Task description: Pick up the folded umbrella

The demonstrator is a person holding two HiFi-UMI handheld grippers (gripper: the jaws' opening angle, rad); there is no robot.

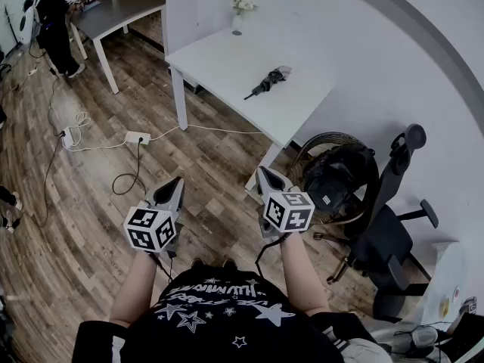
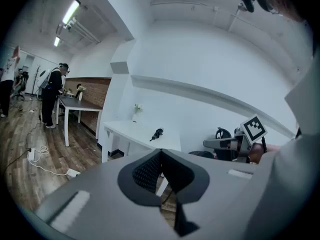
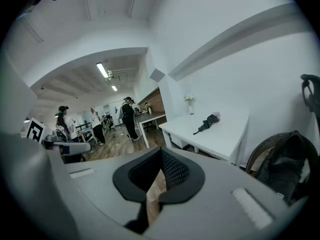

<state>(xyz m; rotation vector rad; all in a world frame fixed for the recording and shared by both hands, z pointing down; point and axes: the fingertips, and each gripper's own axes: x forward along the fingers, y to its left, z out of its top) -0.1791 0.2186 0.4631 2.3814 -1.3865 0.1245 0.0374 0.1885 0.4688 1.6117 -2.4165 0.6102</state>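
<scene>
Head view: folded umbrella [image 1: 266,82] on table [image 1: 219,66]; shirt lettering [image 1: 215,287] illegible.

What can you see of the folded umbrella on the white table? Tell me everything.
The folded umbrella is small and dark, nearly black, and looks like fabric bunched round a short shaft. A thin dark end sticks out toward the table's near edge; the far end is thicker, with a paler grey patch. It lies flat, at a slant, near the middle of the white table. Only the tabletop touches it; the flower vase stands well apart.
</scene>
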